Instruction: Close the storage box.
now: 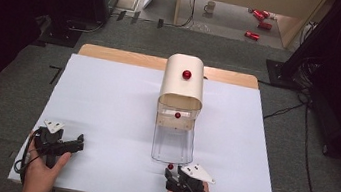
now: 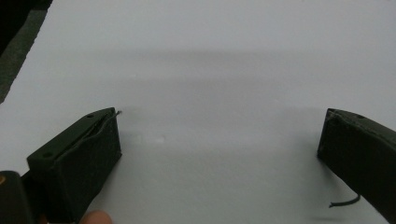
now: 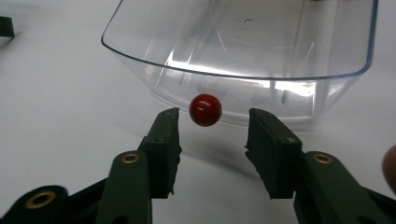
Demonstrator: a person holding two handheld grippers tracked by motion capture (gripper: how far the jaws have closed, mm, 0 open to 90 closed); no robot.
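Observation:
A beige rounded box (image 1: 182,85) with a red knob (image 1: 186,74) on its top stands at the middle of the white table (image 1: 106,107). A clear plastic drawer (image 1: 173,144) (image 3: 243,42) sticks out of it toward me. A small red ball knob (image 1: 169,166) (image 3: 205,109) sits on the drawer's front wall. My right gripper (image 1: 175,174) (image 3: 212,123) is open, its jaws either side of that knob and just short of it, not touching. Near the front left corner my left gripper (image 1: 79,141) (image 2: 219,135) stands wide open over bare table, holding nothing.
A second red knob (image 1: 177,114) shows inside the box's opening. The table's wooden back edge (image 1: 123,56) lies behind the white sheet. Red cans (image 1: 260,18) and a mug (image 1: 210,6) lie on the floor beyond; dark stands flank the table.

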